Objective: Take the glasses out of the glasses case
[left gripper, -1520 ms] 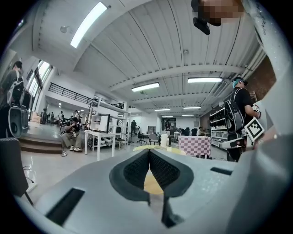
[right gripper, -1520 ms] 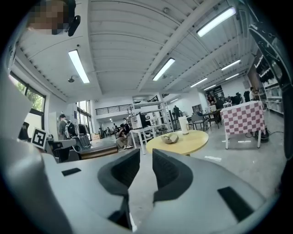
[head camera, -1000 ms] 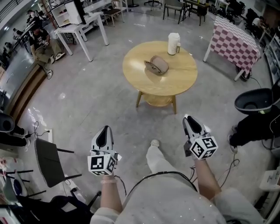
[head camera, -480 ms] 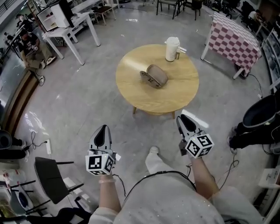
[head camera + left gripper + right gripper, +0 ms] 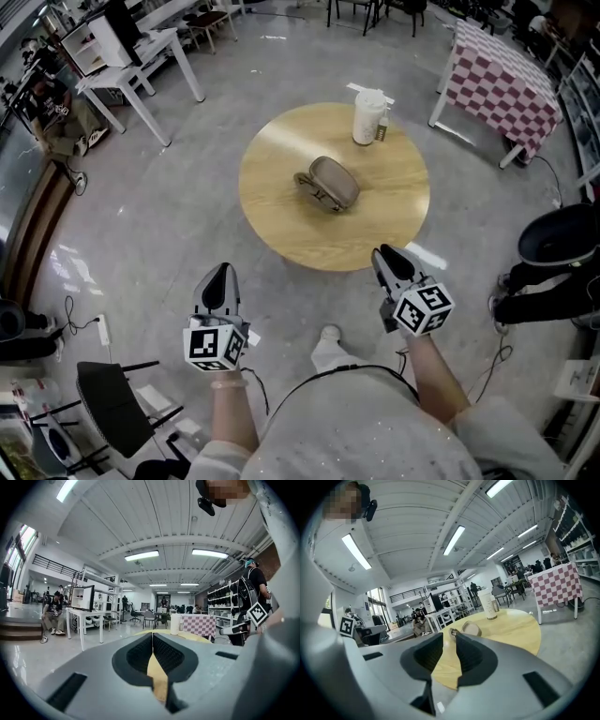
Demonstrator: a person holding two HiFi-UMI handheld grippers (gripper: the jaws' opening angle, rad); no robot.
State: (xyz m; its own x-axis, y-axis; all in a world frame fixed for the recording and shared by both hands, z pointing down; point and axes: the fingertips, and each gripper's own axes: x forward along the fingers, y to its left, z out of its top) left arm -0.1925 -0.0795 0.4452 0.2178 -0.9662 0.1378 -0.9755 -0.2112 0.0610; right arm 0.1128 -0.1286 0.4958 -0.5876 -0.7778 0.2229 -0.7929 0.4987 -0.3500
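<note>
A taupe glasses case (image 5: 330,182) lies near the middle of the round wooden table (image 5: 281,225); a darker part shows along its left edge, and I cannot tell whether it is open. The right gripper view shows the case (image 5: 471,629) ahead on the table (image 5: 511,625). My left gripper (image 5: 221,273) hangs short of the table's near edge, over the floor, its jaws meeting at the tips (image 5: 153,634) with nothing held. My right gripper (image 5: 385,254) is at the table's near right edge, open and empty (image 5: 451,635).
A white cup (image 5: 368,114) stands at the table's far side. A checked-cloth table (image 5: 506,80) is at the back right and white tables (image 5: 122,70) at the back left. A black chair (image 5: 112,394) stands at the near left, a dark seat (image 5: 561,234) at the right.
Both grippers have moved forward toward the round table, which now lies nearer and lower in the head view. The right gripper has reached its near edge. Jaws unchanged.
</note>
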